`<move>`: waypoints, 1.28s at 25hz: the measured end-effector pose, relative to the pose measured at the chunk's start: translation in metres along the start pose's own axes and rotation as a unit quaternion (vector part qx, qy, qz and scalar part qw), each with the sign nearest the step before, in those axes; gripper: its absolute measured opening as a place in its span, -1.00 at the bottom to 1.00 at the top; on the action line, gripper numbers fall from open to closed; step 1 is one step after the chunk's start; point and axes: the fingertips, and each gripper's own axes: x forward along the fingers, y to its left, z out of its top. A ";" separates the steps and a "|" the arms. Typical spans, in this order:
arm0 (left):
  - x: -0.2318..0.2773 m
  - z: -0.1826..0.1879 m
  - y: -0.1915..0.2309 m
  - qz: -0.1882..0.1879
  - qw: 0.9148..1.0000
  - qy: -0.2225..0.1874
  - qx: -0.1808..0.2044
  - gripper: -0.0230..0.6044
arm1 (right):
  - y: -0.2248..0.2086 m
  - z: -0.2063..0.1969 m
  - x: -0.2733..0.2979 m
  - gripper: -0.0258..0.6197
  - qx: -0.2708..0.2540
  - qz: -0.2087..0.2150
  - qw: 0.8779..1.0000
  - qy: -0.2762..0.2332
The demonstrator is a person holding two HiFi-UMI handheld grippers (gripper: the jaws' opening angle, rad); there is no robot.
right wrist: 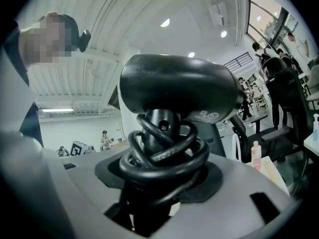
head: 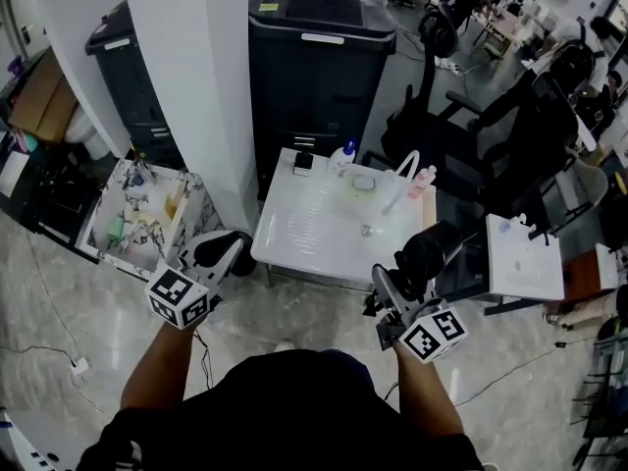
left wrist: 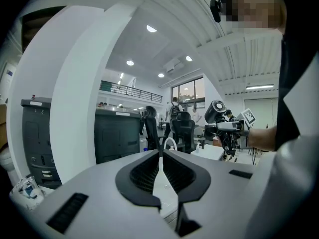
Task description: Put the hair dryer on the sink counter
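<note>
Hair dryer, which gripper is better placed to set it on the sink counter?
Right. The right gripper clamps the hair dryer by its cord-wrapped handle, near the sink counter at its front right corner. The left gripper is shut and empty.

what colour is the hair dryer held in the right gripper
Black all over. The hair dryer shows best in the right gripper view.

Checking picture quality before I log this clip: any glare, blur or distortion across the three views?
Head view: evenly lit and sharp, the white sink counter bright but readable. Left gripper view: fisheye bending, dark corners. Right gripper view: same bending; the black hair dryer looms close, its coiled cord glossy.
</note>
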 end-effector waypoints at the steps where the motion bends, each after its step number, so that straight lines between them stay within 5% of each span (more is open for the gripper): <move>1: 0.000 0.000 0.001 -0.001 1.000 0.000 0.000 -0.79 | 0.000 -0.001 0.000 -0.07 0.002 -0.001 1.000 -0.001; 32: 0.054 0.008 0.036 0.037 0.999 0.014 0.002 -0.79 | -0.057 0.010 0.070 -0.07 0.014 0.044 0.999 0.014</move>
